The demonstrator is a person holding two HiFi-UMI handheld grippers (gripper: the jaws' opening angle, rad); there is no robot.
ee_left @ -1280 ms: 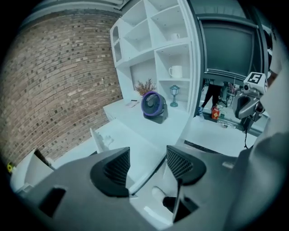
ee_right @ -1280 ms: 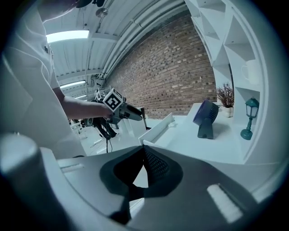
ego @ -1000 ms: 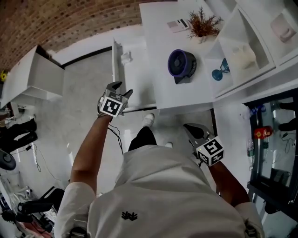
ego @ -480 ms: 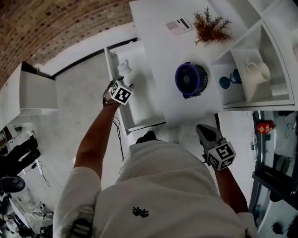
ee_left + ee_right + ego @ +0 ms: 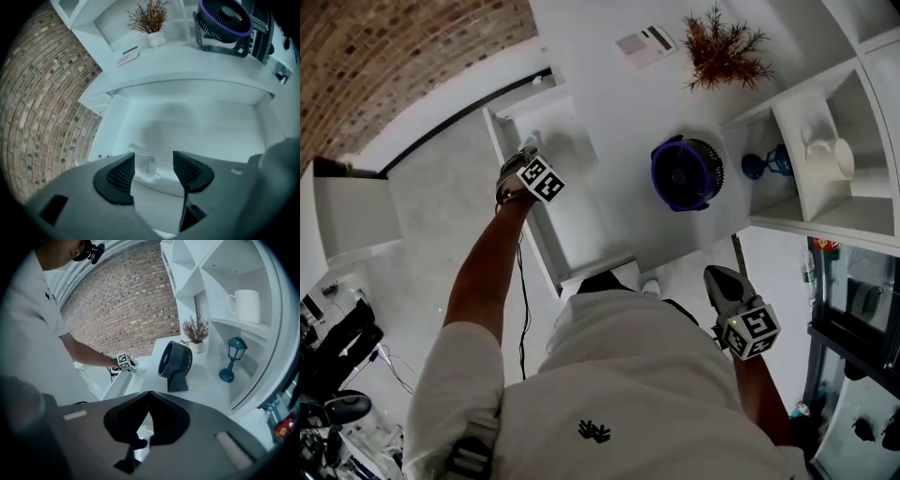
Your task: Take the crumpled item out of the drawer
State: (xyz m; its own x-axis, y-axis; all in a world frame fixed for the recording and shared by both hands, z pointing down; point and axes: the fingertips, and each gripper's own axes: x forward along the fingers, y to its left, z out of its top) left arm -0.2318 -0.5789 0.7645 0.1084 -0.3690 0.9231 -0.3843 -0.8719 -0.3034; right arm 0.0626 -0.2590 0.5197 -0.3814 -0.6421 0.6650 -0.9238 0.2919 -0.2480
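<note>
Fingers [image 5: 121,174] of left gripper [image 5: 153,158] wide apart, crumpled item [image 5: 146,167] between, nearer the left one.

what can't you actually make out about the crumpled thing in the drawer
- Left gripper view: the crumpled item sits partly behind one jaw of the left gripper. Its print is too small to read, and contact with the open jaws is unclear.
- Head view: that gripper mostly covers it in the drawer.

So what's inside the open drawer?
One crumpled item, clear plastic with a label, lies in the drawer near a side wall, framed by the left tool's open jaws. The rest of the visible floor is bare white. The tool's body covers the nearest strip.
</note>
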